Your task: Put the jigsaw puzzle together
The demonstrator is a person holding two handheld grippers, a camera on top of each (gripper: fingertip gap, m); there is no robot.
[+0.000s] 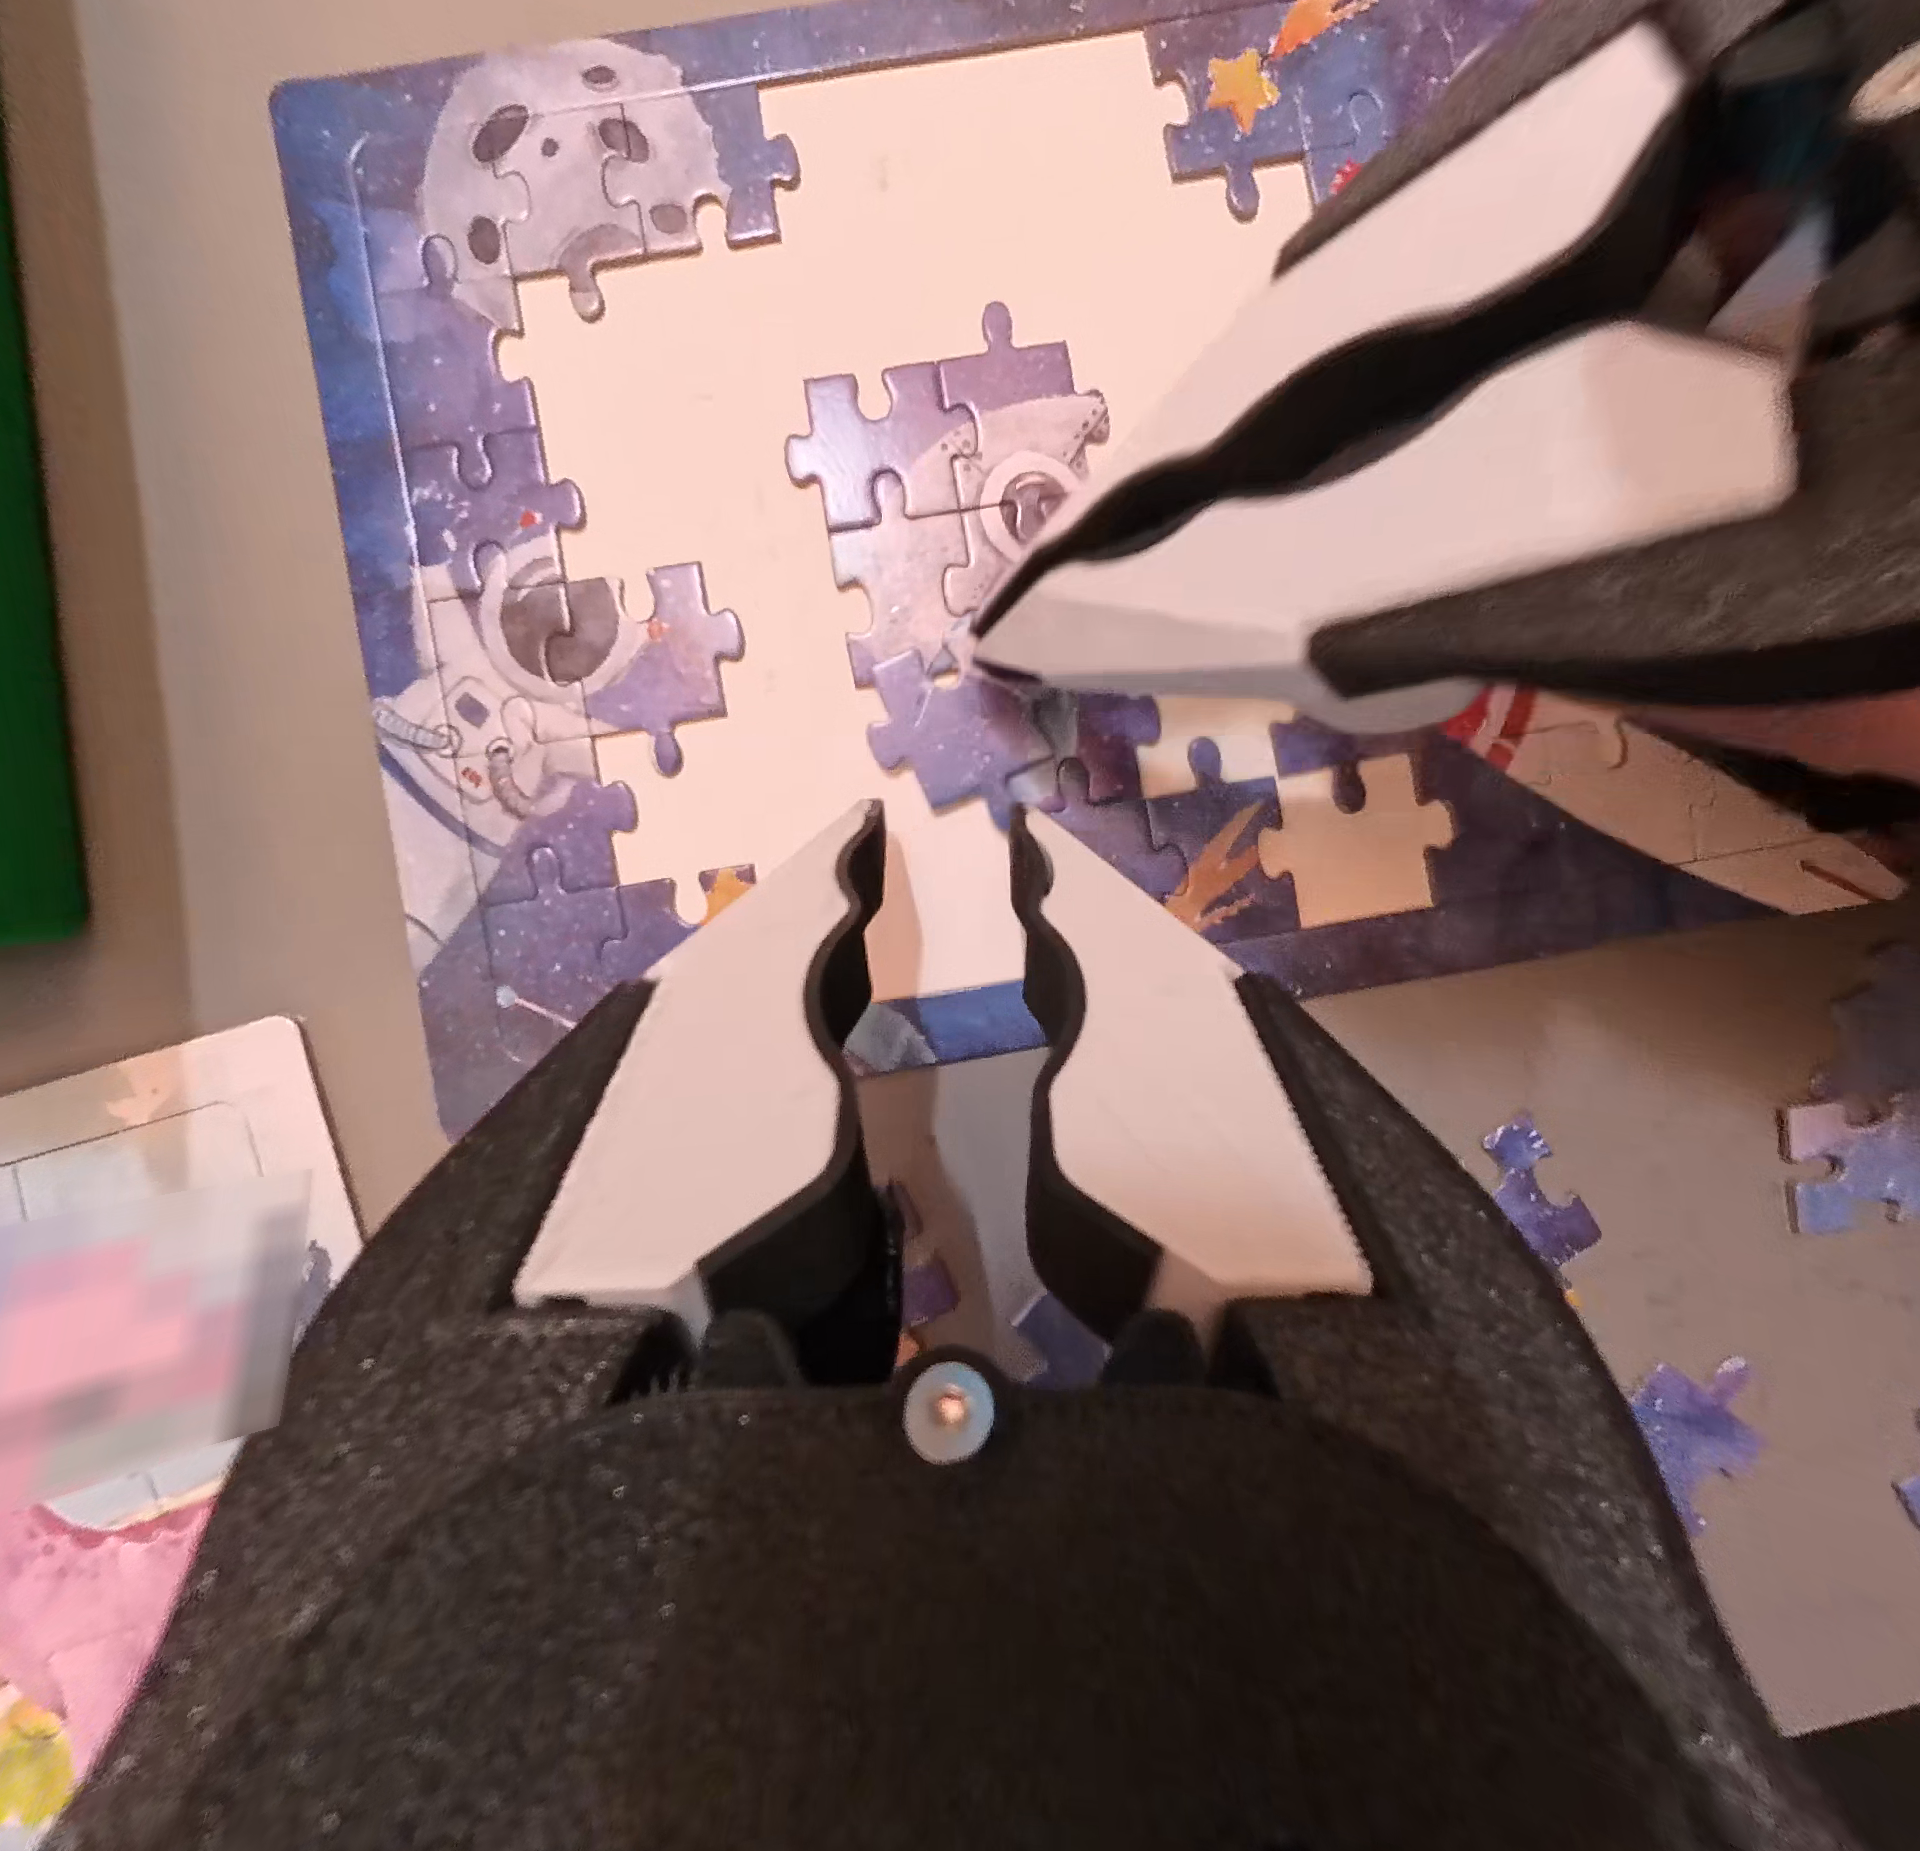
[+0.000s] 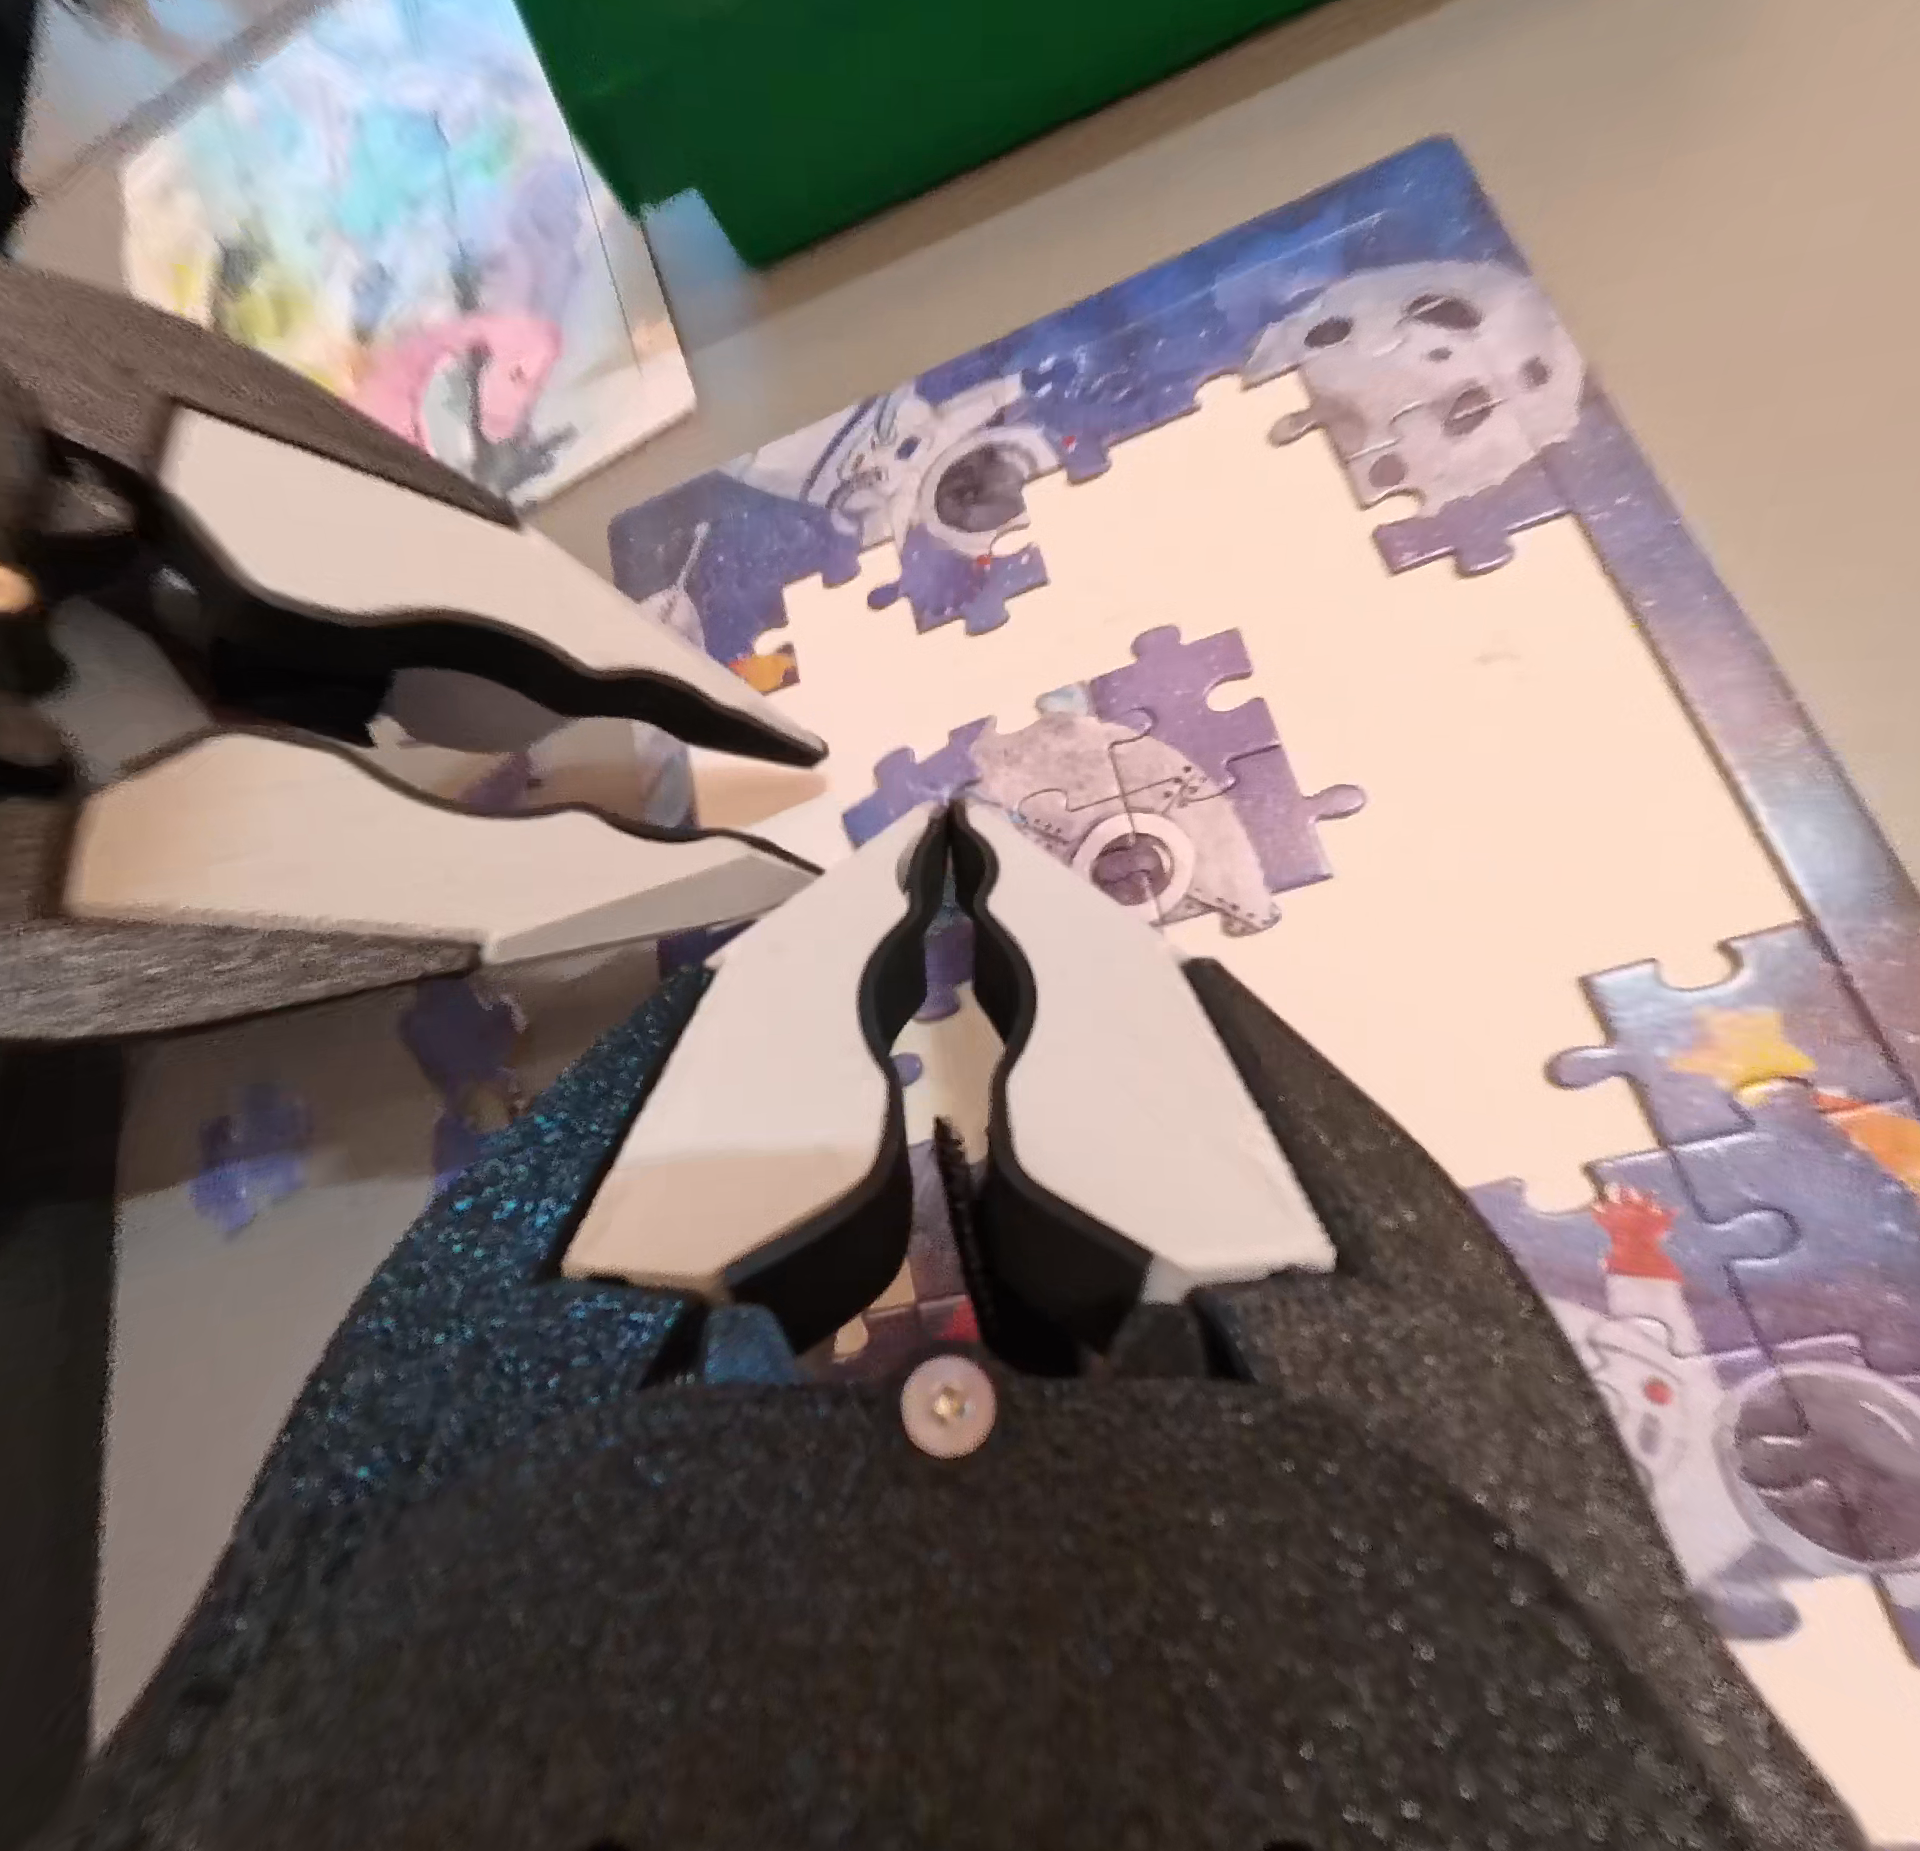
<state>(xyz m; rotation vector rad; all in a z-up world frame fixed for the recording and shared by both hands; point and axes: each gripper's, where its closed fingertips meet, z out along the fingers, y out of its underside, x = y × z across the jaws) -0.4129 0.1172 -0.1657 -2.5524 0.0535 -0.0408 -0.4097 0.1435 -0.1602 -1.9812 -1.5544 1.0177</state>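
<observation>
**Seating the centre cluster: right tips pressed down, left standing by**

Right gripper (image 2: 951, 814): fingers closed tip to tip, nothing visibly pinched between them. The tips are set on a dark blue piece (image 1: 935, 731) at the near corner of the loose centre cluster (image 1: 951, 492) (a push or press is judged here, not a carry). Whether a thin edge is nipped under the tips cannot be told.

Left gripper (image 1: 948, 825): fingers narrowly apart, empty, held just short of that same piece at its 6 o'clock, not touching it.

Step judged: the piece is being nudged into its neighbours.
- Pressure should be kept straight down and light; a sideways shove would slide the whole cluster across the bare board.
- The cluster could be braced by the left tips from 6 o'clock while the tab is seated.
- Tabs should be checked flush before release.

Outward: the puzzle tray (image 1: 343, 367) is only part filled. Moon at 11 o'clock, astronaut at 9, star pieces at 1, more assembled pieces at 4, centre mostly bare. Loose pieces (image 1: 1538, 1188) lie on the table at 4 o'clock off the tray. A green box (image 2: 935, 66) sits beyond the tray, and a second, pastel puzzle (image 2: 395, 243) beside it.
</observation>
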